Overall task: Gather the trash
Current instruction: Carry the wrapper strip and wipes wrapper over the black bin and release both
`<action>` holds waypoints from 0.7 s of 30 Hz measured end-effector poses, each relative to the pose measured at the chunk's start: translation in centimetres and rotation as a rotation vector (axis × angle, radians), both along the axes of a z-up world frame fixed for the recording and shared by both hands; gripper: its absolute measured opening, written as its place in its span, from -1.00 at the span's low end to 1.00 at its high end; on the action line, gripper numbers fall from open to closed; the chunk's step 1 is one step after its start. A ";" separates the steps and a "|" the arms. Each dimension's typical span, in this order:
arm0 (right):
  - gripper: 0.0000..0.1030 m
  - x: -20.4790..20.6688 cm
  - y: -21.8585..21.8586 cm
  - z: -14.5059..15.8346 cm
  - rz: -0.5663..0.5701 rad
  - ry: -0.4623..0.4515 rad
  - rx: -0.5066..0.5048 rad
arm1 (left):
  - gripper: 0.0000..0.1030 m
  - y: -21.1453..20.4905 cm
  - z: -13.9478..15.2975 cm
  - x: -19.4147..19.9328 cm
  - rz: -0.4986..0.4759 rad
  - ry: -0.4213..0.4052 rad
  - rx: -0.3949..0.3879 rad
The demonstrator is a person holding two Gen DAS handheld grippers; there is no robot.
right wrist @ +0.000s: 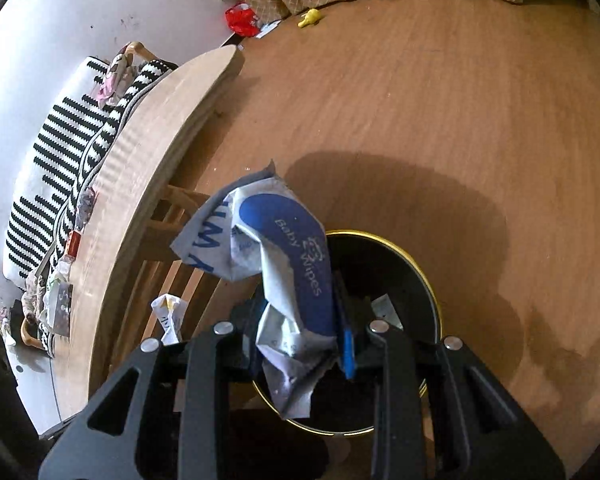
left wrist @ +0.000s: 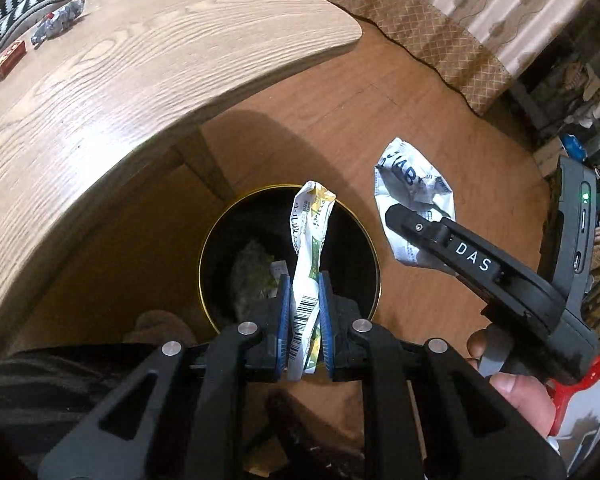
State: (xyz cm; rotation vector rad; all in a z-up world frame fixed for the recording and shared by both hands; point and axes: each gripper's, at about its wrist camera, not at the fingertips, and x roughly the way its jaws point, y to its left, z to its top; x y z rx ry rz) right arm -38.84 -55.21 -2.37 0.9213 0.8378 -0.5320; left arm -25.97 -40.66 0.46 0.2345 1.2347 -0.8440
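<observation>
Now both claws hang over the black, gold-rimmed waste bin point(left wrist: 220, 248) that stands on the wooden floor point(right wrist: 440, 120), just beside the right end of the pale wood surface point(left wrist: 120, 92). The left claw point(left wrist: 305, 320) is clamped on a twisted white and yellow-green wrapper point(left wrist: 310, 248), whose free end rises above the bin's mouth. The right claw point(right wrist: 300, 344) is clamped on a crumpled blue and white baby-wipes packet point(right wrist: 284, 256); in the left wrist view that packet sits to the right of the bin, seemingly over bare floor, though the fisheye makes this hard to judge.

To drop well, the left wrapper looks ready: part the jaws fully and let it fall straight in. The right packet is wide and light, so bring it further over the opening and lower before letting go, or it may catch the rim.

More litter waits on the far left of the surface: a crumpled silvery wrapper point(left wrist: 58, 24) and a small red box point(left wrist: 6, 64).
</observation>
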 end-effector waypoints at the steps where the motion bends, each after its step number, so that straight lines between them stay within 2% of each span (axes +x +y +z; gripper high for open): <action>1: -0.42 0.1 -0.1 -0.1 0.006 0.005 0.013 | -0.73 -0.2 0.1 0.1 0.004 -0.012 0.008; 2: -0.38 0.2 -0.3 -0.2 0.002 0.009 0.030 | -0.55 -0.2 0.1 0.0 0.014 -0.024 0.016; 3: -0.27 0.2 -0.5 -0.3 -0.005 0.011 0.051 | 0.27 0.1 -0.1 -0.3 0.014 -0.006 0.010; 4: 0.27 0.1 -0.8 -0.5 -0.019 0.015 0.087 | 0.74 0.3 -0.1 -0.3 0.012 0.007 -0.004; 5: 0.82 -0.1 -1.1 -0.7 -0.038 -0.010 0.122 | 0.88 0.8 0.3 -0.2 0.016 -0.006 -0.047; 6: 0.87 -0.4 -1.3 -0.8 -0.054 -0.029 0.139 | 0.88 1.3 0.7 -0.1 0.021 -0.038 -0.054; 8: 0.87 -0.5 -1.6 -0.5 -0.087 -0.001 0.124 | 0.88 2.1 1.8 0.2 0.017 -0.071 -0.053; 10: 0.87 -0.2 -1.5 0.2 -0.102 0.052 0.027 | 0.88 4.0 3.3 1.3 0.067 -0.097 -0.082; 13: 0.87 1.9 0.5 2.5 -0.072 0.146 -0.254 | 0.88 7.3 5.4 3.4 0.186 -0.149 -0.113; 15: 0.87 4.0 2.5 3.9 0.004 0.142 -0.373 | 0.88 11.1 6.7 5.4 0.314 -0.215 -0.119; 17: 0.87 6.4 4.5 5.2 0.087 0.115 -0.434 | 0.88 15.3 7.4 8.1 0.455 -0.277 -0.096; 21: 0.87 12.2 9.0 7.9 0.245 -0.006 -0.386 | 0.88 25.2 7.3 13.6 0.726 -0.306 -0.050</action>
